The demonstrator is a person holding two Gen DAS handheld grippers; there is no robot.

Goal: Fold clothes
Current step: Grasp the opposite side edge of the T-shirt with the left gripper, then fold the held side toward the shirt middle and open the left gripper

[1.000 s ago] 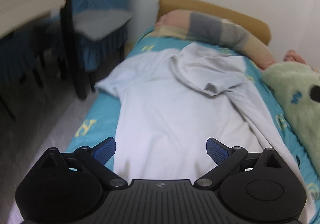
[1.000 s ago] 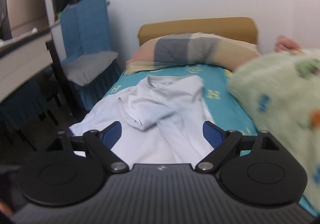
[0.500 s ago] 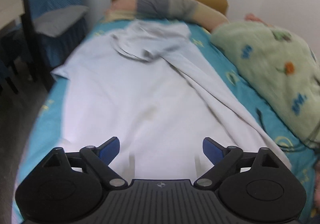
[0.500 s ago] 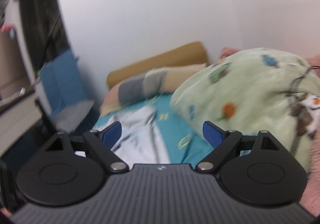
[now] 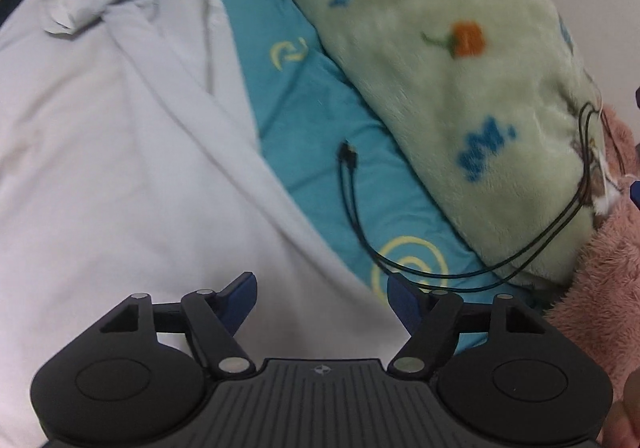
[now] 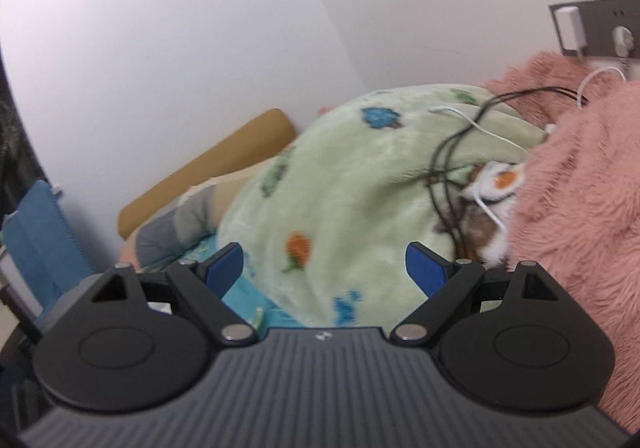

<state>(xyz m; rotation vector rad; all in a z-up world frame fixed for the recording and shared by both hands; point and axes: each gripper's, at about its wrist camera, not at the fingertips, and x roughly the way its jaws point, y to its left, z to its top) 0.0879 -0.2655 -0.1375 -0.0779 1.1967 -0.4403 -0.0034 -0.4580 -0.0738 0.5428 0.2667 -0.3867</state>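
Now left gripper (image 5: 322, 294) hangs over shirt (image 5: 120, 151) hem corner, jaws wide apart, empty. Shirt long axis runs away toward collar, flat on sheet (image 5: 304, 115). Right gripper (image 6: 324, 268) spread too, faces blanket (image 6: 352, 183), shirt unseen there; left nearer.

The left gripper (image 5: 320, 296) is black plastic with two round, flat side parts like big ears. In the middle is a dark grey block with straight ridges and a tiny round white mark at its top. Two black bars, each with shiny silver screws, lead out to fingers with bright blue pads (image 5: 240, 298). A bit of skin shows in the bottom right corner of that view. The right gripper (image 6: 324, 268) looks the same: black, ridged, silver screws, blue pads (image 6: 424, 272).
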